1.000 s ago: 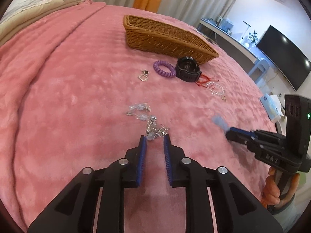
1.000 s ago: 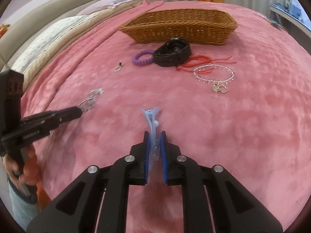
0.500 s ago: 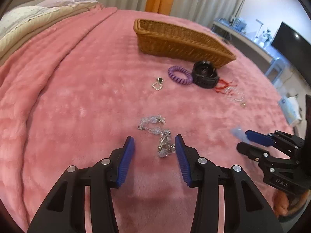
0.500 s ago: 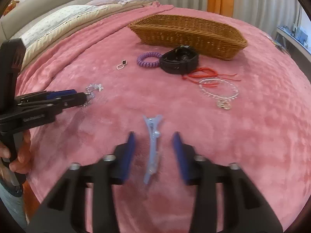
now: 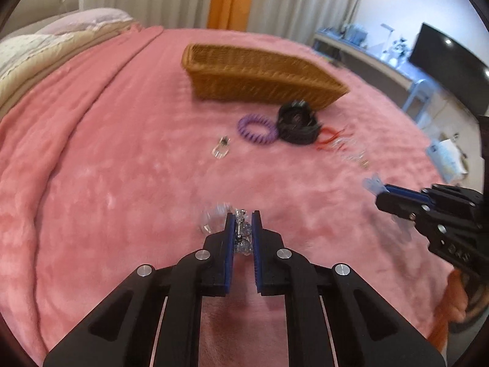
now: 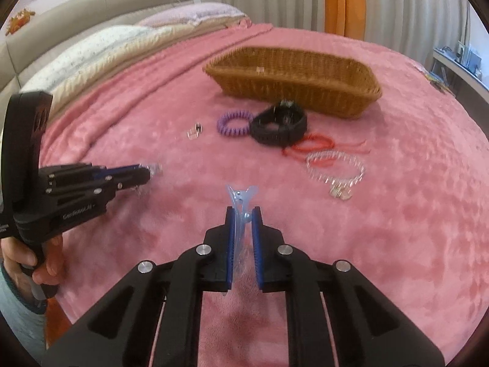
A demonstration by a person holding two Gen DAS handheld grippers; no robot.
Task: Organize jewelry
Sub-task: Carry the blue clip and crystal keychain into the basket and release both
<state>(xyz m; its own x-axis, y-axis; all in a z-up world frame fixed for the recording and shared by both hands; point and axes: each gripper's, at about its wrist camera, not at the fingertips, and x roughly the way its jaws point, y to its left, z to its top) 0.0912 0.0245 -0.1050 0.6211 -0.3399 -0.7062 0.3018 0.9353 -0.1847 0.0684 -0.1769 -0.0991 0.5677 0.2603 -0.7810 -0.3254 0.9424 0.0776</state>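
Note:
My left gripper (image 5: 243,218) is shut on a clear crystal bracelet (image 5: 241,235), part of which hangs out to the left; it also shows in the right wrist view (image 6: 146,171). My right gripper (image 6: 243,214) is shut on a pale blue hair clip (image 6: 240,197), whose tip sticks out ahead; it shows in the left wrist view too (image 5: 371,183). A wicker basket (image 6: 293,79) stands at the far side of the pink bed. In front of it lie a purple coil hair tie (image 6: 233,122), a black watch (image 6: 279,125), a red cord bracelet (image 6: 314,146), a clear bead bracelet (image 6: 336,168) and a small ring (image 6: 195,131).
The pink blanket (image 6: 412,214) covers the whole bed. Pillows (image 6: 122,42) lie at the far left. A desk and a dark screen (image 5: 452,61) stand beyond the bed's right side. A tissue box (image 5: 447,156) sits off the right edge.
Both grippers were open half a second ago over their items. Now both have shut, the left on the crystal bracelet, the right on the blue hair clip, and lifted slightly.

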